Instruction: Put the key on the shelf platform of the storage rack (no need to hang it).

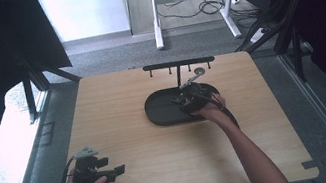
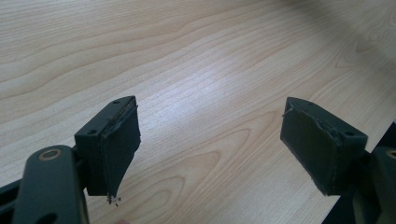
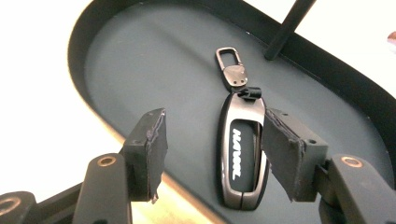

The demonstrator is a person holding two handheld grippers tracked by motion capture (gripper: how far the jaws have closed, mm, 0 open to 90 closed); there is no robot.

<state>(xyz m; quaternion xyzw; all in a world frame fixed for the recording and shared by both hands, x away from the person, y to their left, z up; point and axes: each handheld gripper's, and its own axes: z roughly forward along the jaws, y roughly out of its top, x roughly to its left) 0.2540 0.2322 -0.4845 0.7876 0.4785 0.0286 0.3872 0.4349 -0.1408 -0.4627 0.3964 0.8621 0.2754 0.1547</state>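
Two claws, both released: my right gripper [image 3: 210,154] straddles the key fob [image 3: 242,156] in the black tray [image 3: 140,51], ready to pinch, while my left gripper [image 2: 210,144] idles over the table [image 2: 187,56].

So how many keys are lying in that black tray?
1. A single key fob lies flat in the black tray, its clip end toward the stand's post, between the open jaws of the right gripper. None looks hidden.

White "HAVAL" lettering on key fob [image 3: 240,158]
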